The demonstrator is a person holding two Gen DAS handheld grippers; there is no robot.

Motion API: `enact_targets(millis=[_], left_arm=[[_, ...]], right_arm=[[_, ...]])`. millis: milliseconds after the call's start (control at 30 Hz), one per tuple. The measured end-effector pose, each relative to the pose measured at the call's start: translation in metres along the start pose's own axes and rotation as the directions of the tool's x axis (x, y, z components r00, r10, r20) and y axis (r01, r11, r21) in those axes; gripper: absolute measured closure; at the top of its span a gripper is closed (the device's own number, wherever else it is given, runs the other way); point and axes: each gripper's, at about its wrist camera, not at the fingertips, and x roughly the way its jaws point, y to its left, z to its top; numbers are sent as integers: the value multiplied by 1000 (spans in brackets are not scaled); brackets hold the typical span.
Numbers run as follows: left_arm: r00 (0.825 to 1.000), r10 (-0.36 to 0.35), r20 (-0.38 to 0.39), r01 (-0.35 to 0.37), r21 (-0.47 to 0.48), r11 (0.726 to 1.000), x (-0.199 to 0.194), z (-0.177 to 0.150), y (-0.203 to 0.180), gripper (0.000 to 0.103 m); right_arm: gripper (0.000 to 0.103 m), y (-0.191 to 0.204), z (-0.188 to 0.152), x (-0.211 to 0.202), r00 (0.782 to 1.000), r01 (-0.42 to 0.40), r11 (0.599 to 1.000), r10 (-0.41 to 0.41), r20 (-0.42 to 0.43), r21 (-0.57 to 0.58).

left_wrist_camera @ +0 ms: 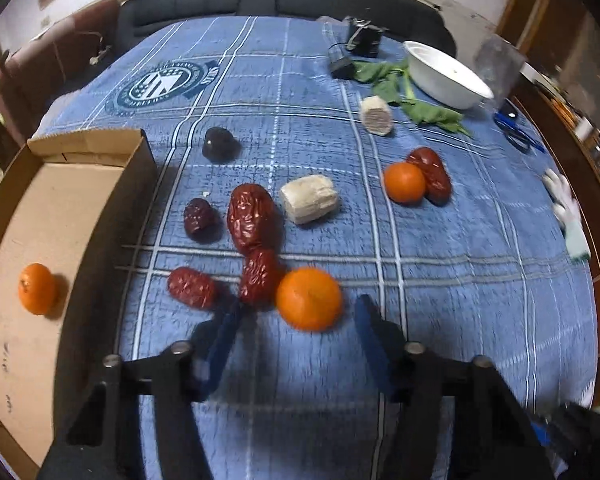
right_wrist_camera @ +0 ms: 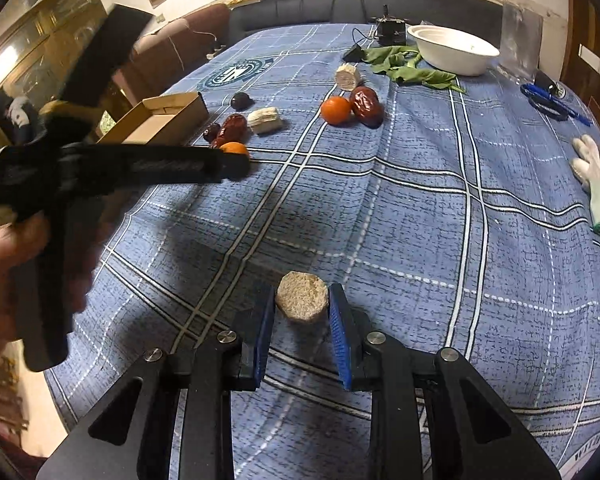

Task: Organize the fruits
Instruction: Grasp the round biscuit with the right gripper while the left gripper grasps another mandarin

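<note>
In the left wrist view my left gripper (left_wrist_camera: 300, 310) is open, and an orange (left_wrist_camera: 309, 299) lies on the blue checked cloth between its blue fingertips without touching the pads. Several wrinkled red dates (left_wrist_camera: 252, 220) lie just beyond it, beside a cardboard box (left_wrist_camera: 112, 216) that holds another orange (left_wrist_camera: 37, 288). My right gripper (right_wrist_camera: 301, 304) is shut on a beige round chunk (right_wrist_camera: 302, 298), with a pad against each side. In the right wrist view a hand holds the left gripper (right_wrist_camera: 236, 166) over the fruit cluster near the box (right_wrist_camera: 168, 118).
A third orange (left_wrist_camera: 404, 182) and a date (left_wrist_camera: 430, 174) sit mid-cloth, with two more beige chunks (left_wrist_camera: 309, 199) and a dark plum (left_wrist_camera: 219, 144). A white bowl (left_wrist_camera: 446, 76), green leaves (left_wrist_camera: 420, 98), a blue pen (left_wrist_camera: 516, 130) and a white glove (left_wrist_camera: 568, 212) lie far right.
</note>
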Motion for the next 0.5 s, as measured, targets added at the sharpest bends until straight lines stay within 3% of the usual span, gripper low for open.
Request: enact_targets(millis=[33,100,133,367,500], left_arm=[[1000,-3,11,3,-5,1000,0,1,0,52],[999,-29,19,29,-9,1000,0,0,0,70],[999,-45,21,45,-4,999,-1,-2,-1,74],[995,-96,19,96,-16,995,-11,-12,9,75],[991,-130,39,129,28,991,-29,-25,6,75]], right_arm=[[76,-3,1,0,1000,-6,1000,6,1,2],[76,-6,2,0,1000,-14,1000,14,1,3],[76,-6,2,-1,1000,-17,1000,17,4,0],[76,-10,5,1,999,-36,999,36,9,-9],[76,-10,4,-1,999,-36,999,36,10,-13]])
